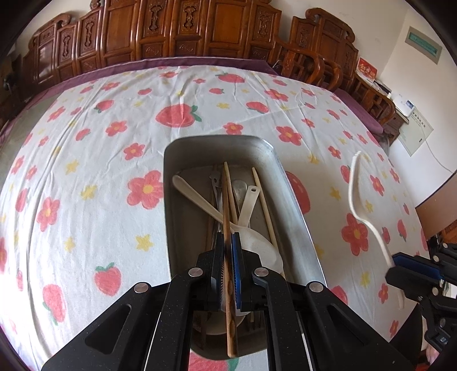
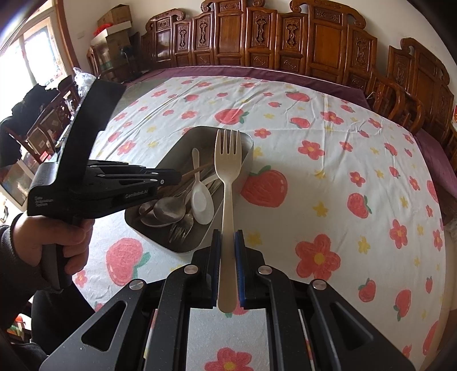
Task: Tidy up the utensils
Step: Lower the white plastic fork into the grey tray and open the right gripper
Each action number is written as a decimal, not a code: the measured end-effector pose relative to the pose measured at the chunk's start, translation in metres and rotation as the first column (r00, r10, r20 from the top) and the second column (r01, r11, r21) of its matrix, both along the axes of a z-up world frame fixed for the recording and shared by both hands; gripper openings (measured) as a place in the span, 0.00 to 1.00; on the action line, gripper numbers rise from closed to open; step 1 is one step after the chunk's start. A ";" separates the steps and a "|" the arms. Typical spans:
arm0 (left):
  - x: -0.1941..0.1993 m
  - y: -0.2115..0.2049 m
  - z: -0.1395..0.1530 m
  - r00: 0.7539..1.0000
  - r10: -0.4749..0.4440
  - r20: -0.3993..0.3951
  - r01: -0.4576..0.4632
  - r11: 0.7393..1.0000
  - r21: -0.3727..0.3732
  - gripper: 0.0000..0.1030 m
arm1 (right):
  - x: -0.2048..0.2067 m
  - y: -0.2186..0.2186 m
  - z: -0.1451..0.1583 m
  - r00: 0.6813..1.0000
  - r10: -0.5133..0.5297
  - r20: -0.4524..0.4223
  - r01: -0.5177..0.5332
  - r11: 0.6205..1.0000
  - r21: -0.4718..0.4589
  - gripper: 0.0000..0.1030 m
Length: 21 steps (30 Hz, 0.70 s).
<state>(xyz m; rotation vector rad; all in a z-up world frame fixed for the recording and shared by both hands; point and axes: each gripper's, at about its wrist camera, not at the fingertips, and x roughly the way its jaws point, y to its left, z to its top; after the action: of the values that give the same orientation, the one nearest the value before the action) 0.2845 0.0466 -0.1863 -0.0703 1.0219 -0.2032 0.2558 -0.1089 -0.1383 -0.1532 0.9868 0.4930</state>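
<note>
A metal tray (image 1: 297,205) on the flowered cloth holds white spoons (image 1: 197,199), pale chopsticks (image 1: 264,199) and metal cutlery. My left gripper (image 1: 228,238) hangs over the tray's near end, shut on a brown wooden chopstick (image 1: 227,199) that points along the tray. In the right wrist view, my right gripper (image 2: 227,237) is shut on the handle of a cream plastic fork (image 2: 227,171), tines away from me, just right of the tray (image 2: 197,134). The left gripper (image 2: 178,175), held by a hand (image 2: 65,237), reaches over the tray from the left. The right gripper (image 1: 395,261) with the fork (image 1: 354,194) shows in the left view.
The tablecloth (image 2: 328,171), white with strawberries and flowers, covers a large table. Carved wooden chairs (image 2: 285,34) line its far edge and right side. Cardboard boxes (image 2: 114,25) stand at the back left. A metal spoon (image 2: 170,209) and metal fork (image 2: 180,228) lie at the tray's near end.
</note>
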 end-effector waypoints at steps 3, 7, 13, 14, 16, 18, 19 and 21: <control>-0.003 0.009 0.007 1.000 0.012 0.012 -0.012 1.000 0.006 0.05 | 0.005 0.005 -0.001 1.000 0.006 -0.002 -0.006 1.000 0.004 0.11; -0.012 0.029 0.017 0.999 0.034 0.029 -0.035 0.999 0.028 0.06 | 0.014 0.017 -0.004 1.000 0.017 -0.009 -0.016 1.000 0.018 0.11; -0.024 0.058 0.026 0.996 0.078 0.048 -0.080 0.996 0.050 0.06 | 0.029 0.042 -0.012 0.999 0.046 -0.027 -0.046 0.998 0.032 0.11; -0.026 0.063 0.027 0.995 0.085 0.051 -0.088 0.995 0.054 0.06 | 0.032 0.046 -0.013 0.998 0.053 -0.030 -0.052 0.998 0.036 0.11; -0.029 0.070 0.028 0.994 0.095 0.053 -0.099 0.993 0.061 0.06 | 0.039 0.056 -0.016 0.997 0.070 -0.028 -0.068 0.997 0.040 0.11; -0.033 0.077 0.028 0.993 0.105 0.055 -0.109 0.992 0.065 0.06 | 0.047 0.064 -0.019 0.996 0.074 -0.046 -0.072 0.996 0.057 0.11; -0.034 0.079 0.029 0.992 0.110 0.056 -0.113 0.991 0.066 0.06 | 0.052 0.068 -0.022 0.996 0.073 -0.058 -0.069 0.995 0.070 0.11; -0.037 0.083 0.029 0.991 0.116 0.059 -0.120 0.990 0.068 0.06 | 0.059 0.074 -0.026 0.994 0.071 -0.077 -0.065 0.995 0.082 0.11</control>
<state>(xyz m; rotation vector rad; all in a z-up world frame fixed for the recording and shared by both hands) 0.2479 0.1294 -0.1569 -0.0603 0.9662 -0.0603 0.3148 -0.0344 -0.1642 -0.0970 1.0413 0.6038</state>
